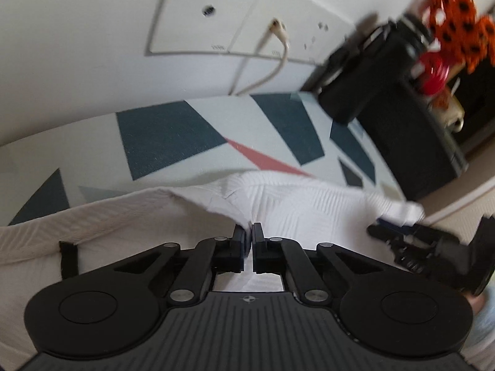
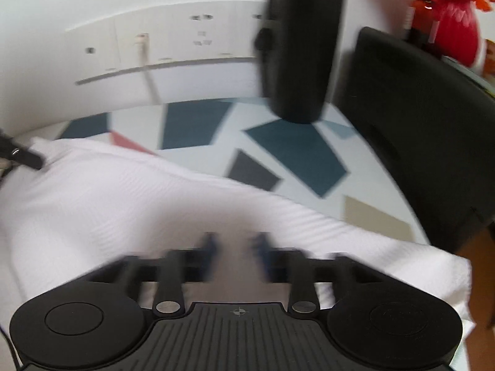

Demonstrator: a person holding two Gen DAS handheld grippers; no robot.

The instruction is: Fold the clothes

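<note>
Black gripper housing fills the bottom of the left wrist view. Left gripper [image 1: 250, 232] has its two fingers pressed together, pinching a raised fold of a white textured garment [image 1: 294, 198]. From that pinch the cloth spreads left and right over a mat [image 1: 173, 136] patterned with dark teal, red and grey shapes on white. At the right edge of the cloth, the right gripper [image 1: 386, 232] touches the garment's far corner, blurred. Beyond the mat stands a white wall with a socket panel [image 1: 216, 12] and a white cable [image 1: 278, 58] hanging from it. At upper right sit a black cylinder [image 1: 365, 74], a black box [image 1: 417, 142] and orange and red decorations [image 1: 454, 31].

In the right wrist view, heavily blurred, the right gripper [image 2: 236, 247] shows a clear gap between its fingers, loosened, with the garment [image 2: 123, 198] lying beneath and in front of them. The cloth covers the near half of the mat [image 2: 297, 154]. At the cloth's left edge, a dark tip of the left gripper [image 2: 24, 154] meets the fabric. Behind stand the cylinder [image 2: 303, 46], box [image 2: 417, 130] and panel [image 2: 173, 46].
</note>
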